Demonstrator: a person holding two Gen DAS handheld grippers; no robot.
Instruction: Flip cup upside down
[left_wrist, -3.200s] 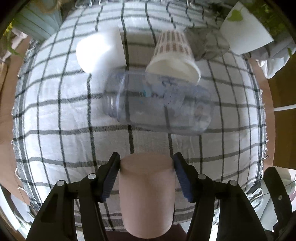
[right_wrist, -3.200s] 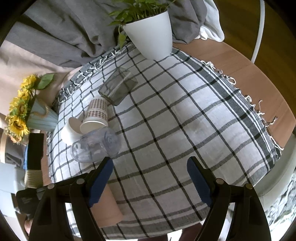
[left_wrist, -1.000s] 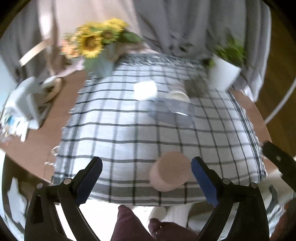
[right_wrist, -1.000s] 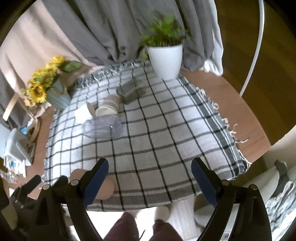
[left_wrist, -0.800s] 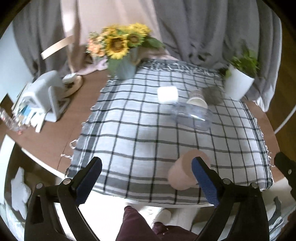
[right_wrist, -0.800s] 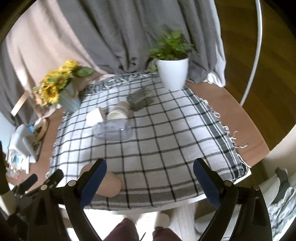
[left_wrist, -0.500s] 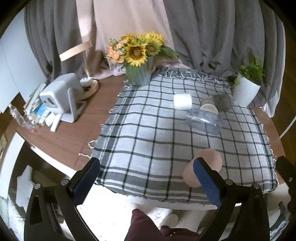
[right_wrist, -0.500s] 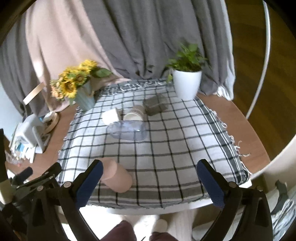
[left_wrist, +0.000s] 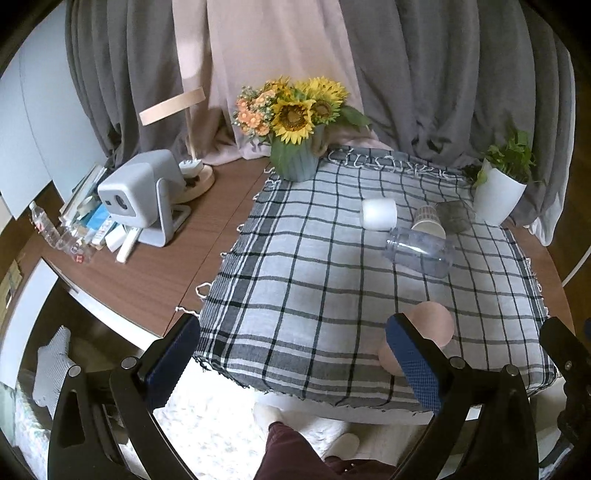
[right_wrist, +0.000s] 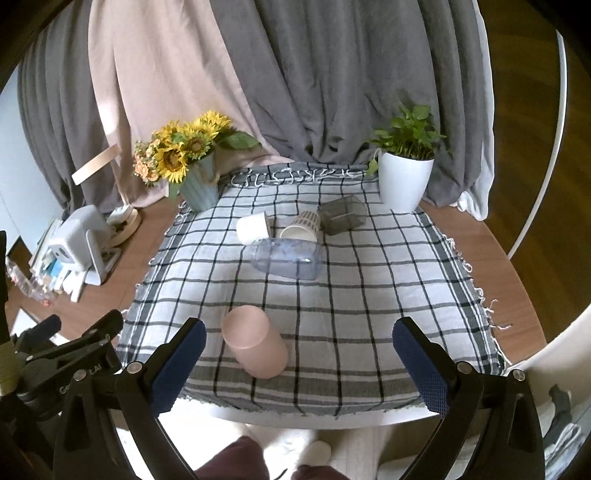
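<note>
Both claws are hanging wide and empty off the near edge of the tabletop: the left claw and the right claw are gripping nothing. The pink cup is standing closed end up on the checked cloth near its front edge, well apart from the other cups. The flip is looking finished, so I judge nothing more is needed than keeping clear of the cup.

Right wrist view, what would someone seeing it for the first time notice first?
A matte pink cylindrical cup stands alone near the front edge of the black-and-white checked tablecloth. Farther back, a clear plastic jar lies on its side, and a bright sunflower bouquet marks the far left corner.
</note>
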